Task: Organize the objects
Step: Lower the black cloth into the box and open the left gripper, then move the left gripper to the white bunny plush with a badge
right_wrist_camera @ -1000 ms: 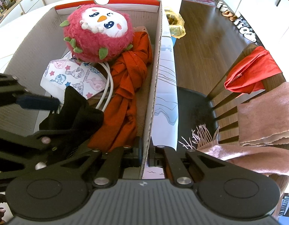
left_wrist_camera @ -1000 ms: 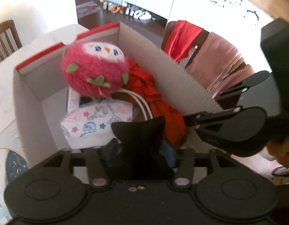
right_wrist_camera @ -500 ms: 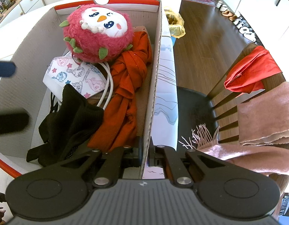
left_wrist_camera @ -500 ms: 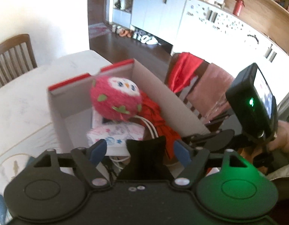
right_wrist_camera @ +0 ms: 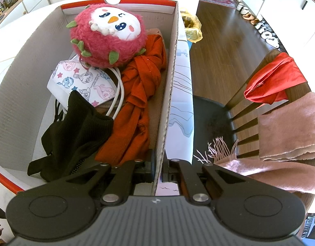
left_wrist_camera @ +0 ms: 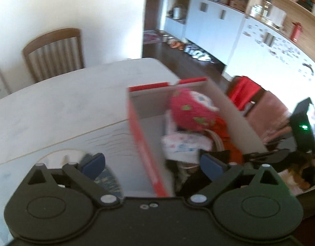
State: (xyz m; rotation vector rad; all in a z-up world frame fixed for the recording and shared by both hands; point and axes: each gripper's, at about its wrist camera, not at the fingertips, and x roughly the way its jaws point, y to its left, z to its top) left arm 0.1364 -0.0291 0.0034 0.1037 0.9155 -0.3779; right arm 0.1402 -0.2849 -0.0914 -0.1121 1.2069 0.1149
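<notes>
A cardboard box [right_wrist_camera: 171,75] with a red rim holds a pink plush bird [right_wrist_camera: 108,39], an orange-red cloth [right_wrist_camera: 141,94], a pony-print pouch [right_wrist_camera: 81,82], a white cord [right_wrist_camera: 119,94] and a black knit cloth [right_wrist_camera: 75,127] at its near end. My right gripper [right_wrist_camera: 158,170] is shut on the box's right wall. In the blurred left wrist view my left gripper [left_wrist_camera: 152,165] hovers above the box's [left_wrist_camera: 137,127] near left corner, jaws opening wide with nothing held; only the red rim shows between its blue pads [left_wrist_camera: 92,164]. The plush bird [left_wrist_camera: 190,110] shows beyond.
The box stands on a white table [left_wrist_camera: 65,102] with a printed mat [right_wrist_camera: 182,102] at its right. A wooden chair [right_wrist_camera: 239,110] there carries a red cloth [right_wrist_camera: 276,82] and a pink scarf [right_wrist_camera: 286,127]. Another chair [left_wrist_camera: 53,51] stands at the table's far side.
My left gripper let go of the black cloth, opened wide, and drew up and back to the box's left. The black cloth now lies in the box. The right gripper kept still.
</notes>
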